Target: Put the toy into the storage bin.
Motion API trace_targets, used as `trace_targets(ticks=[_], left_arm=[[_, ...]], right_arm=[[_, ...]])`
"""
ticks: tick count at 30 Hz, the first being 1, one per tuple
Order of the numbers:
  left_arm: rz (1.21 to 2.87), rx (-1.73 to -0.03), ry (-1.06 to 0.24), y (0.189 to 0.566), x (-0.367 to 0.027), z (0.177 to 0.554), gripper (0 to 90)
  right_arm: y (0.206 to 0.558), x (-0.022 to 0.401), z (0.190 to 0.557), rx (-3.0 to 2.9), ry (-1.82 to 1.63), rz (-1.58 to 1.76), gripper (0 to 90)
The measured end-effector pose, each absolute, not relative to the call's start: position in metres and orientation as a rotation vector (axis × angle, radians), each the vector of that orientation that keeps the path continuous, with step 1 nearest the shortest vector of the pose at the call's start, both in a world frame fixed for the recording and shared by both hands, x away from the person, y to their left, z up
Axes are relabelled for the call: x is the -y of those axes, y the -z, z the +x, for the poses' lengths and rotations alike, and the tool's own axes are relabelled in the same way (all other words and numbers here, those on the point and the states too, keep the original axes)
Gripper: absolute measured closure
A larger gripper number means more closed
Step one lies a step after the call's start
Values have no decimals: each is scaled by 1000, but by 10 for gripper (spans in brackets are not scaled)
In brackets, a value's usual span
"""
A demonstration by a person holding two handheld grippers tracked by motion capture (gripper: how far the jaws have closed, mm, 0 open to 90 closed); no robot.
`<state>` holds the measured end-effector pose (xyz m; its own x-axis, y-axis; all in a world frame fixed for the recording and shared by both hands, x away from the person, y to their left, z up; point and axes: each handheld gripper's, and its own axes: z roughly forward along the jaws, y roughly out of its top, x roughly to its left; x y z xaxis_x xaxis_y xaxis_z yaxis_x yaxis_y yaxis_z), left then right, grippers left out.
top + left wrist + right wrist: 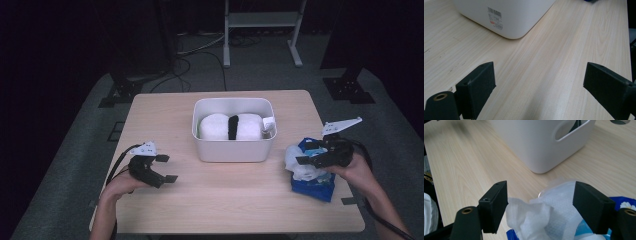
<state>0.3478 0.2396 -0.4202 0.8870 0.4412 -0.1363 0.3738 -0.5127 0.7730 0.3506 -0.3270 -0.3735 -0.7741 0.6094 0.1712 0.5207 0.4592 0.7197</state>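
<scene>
A white bin (pixel 234 149) stands mid-table and holds white bundles with a black band (pixel 233 127). A blue packet (pixel 314 186) lies at the right with crumpled white tissue (pixel 299 165) sticking out of it. My right gripper (pixel 303 160) hovers over that tissue, jaws wide apart. In the right gripper view the tissue (pixel 549 212) rises between the two pads (pixel 495 205) without being pinched. My left gripper (pixel 167 168) rests at the left, open, with bare wood between its pads (pixel 477 87); the bin's corner (pixel 509 22) lies ahead of it.
The wooden table (pixel 170 115) sits on grey carpet. Beyond its far edge run cables (pixel 200 55), black stand feet (pixel 350 90) and a pale metal frame (pixel 262 30). A barcode label (pixel 495 18) marks the bin's wall, and a handle slot (pixel 569 128) opens in its side.
</scene>
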Motion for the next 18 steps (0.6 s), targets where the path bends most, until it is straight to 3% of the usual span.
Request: trace_targets(ticks=[18], left_arm=[[2165, -583, -87, 421, -239, 347, 92]], right_arm=[[395, 340, 329, -2572, -1245, 1050, 267]])
